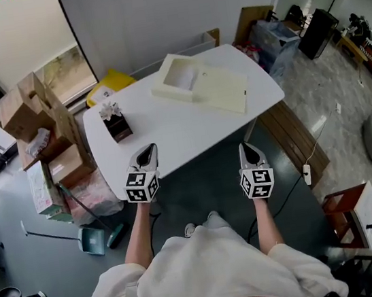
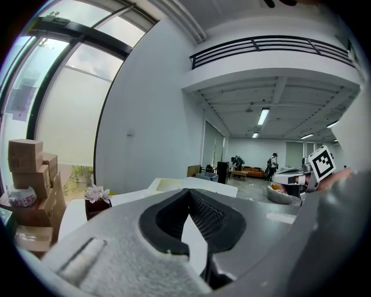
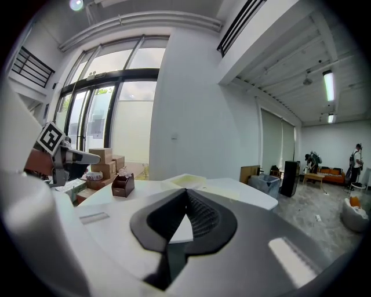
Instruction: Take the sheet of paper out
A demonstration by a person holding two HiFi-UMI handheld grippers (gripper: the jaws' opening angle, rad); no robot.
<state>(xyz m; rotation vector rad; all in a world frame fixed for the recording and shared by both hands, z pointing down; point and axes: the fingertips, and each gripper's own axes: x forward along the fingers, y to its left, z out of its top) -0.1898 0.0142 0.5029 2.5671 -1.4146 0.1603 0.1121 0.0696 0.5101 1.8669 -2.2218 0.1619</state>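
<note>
A flat cream box [image 1: 199, 84] lies open on the far part of the white table [image 1: 171, 139]; its left half holds a paler white rectangle [image 1: 180, 74], and I cannot make out a separate sheet of paper. The box also shows in the left gripper view [image 2: 174, 184] and the right gripper view [image 3: 186, 181], beyond the jaws. My left gripper [image 1: 148, 148] is at the table's near edge, shut and empty [image 2: 188, 192]. My right gripper [image 1: 244, 146] is just off the near right edge, also shut with nothing in it [image 3: 186, 191]. Both point toward the table, well short of the box.
A small brown holder with white flowers [image 1: 115, 122] stands on the table's left side. Stacked cardboard boxes [image 1: 35, 124] and a dustpan [image 1: 92, 240] are on the floor at left. A wooden bench [image 1: 294, 139] lies right of the table, and a storage crate [image 1: 274, 39] behind it.
</note>
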